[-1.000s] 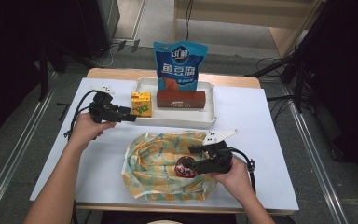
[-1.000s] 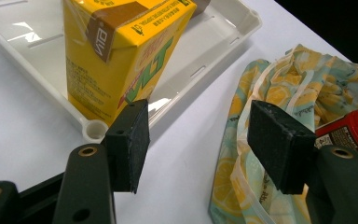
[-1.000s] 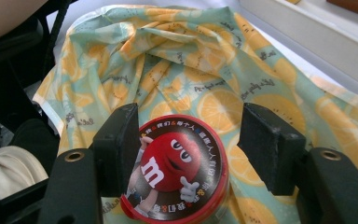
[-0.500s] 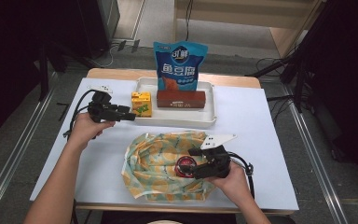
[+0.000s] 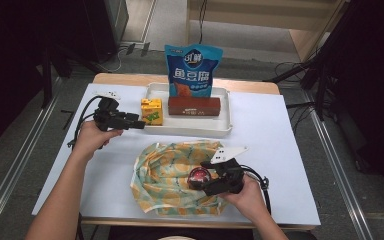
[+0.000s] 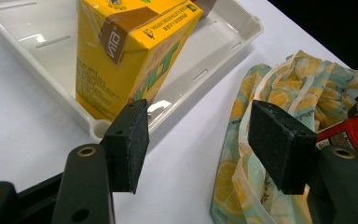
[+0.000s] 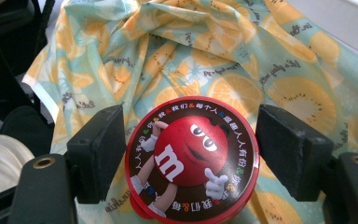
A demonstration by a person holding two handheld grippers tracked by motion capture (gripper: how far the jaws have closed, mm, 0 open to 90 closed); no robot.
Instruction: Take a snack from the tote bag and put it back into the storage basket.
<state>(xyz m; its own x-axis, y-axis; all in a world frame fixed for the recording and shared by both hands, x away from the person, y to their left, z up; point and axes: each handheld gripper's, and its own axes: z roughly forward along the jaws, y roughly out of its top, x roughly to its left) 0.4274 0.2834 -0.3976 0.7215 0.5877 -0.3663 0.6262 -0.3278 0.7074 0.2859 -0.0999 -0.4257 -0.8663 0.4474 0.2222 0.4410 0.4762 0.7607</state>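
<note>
A round red M&M's tin (image 7: pixel 191 156) lies on a lemon-print cloth bag (image 5: pixel 167 172) at the table's front. My right gripper (image 7: pixel 191 149) straddles the tin (image 5: pixel 198 176). Its jaws have just been opening, and the pads stand beside the tin's rim without squeezing it. My left gripper (image 5: pixel 141 124) hovers at the left near the tray's front corner. In the left gripper view it (image 6: pixel 198 144) is open with nothing between the pads, and a yellow drink carton (image 6: pixel 130 51) stands just beyond them.
A white tray (image 5: pixel 190 131) at the back middle holds the yellow carton (image 5: pixel 151 110), a long brown box (image 5: pixel 194 106) and an upright blue snack bag (image 5: pixel 192 70). Cables trail from both grippers. The table's front edge runs close behind the cloth bag.
The right gripper's jaws have spread wider around the red tin, which rests on the cloth. The left hand and gripper have stayed where they were.
</note>
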